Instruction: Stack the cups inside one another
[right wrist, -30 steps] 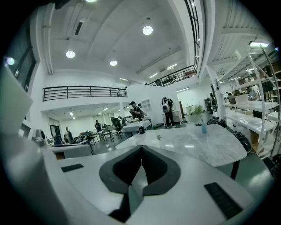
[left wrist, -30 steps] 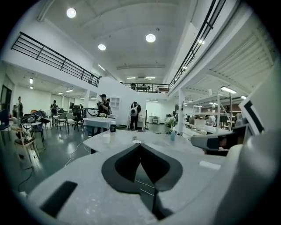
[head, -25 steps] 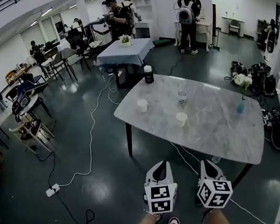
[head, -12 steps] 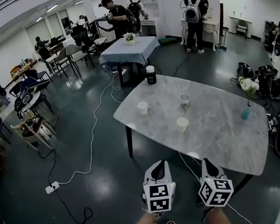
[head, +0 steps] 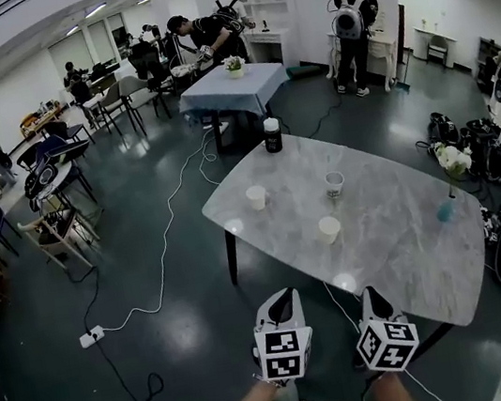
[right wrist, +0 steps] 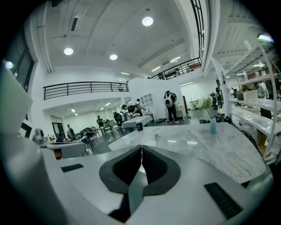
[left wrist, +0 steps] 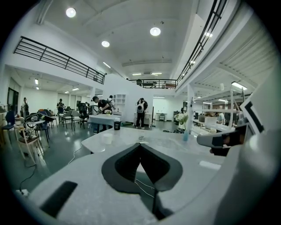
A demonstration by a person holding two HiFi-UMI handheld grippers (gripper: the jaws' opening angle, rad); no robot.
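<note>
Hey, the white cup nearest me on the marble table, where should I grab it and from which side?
Grip the nearest white cup across its side wall just below the rim, coming from the near side with the right tool. It stands upright, mouth up, with bare table around it, so that side looks unobstructed. The tool is shut; open it first.
</note>
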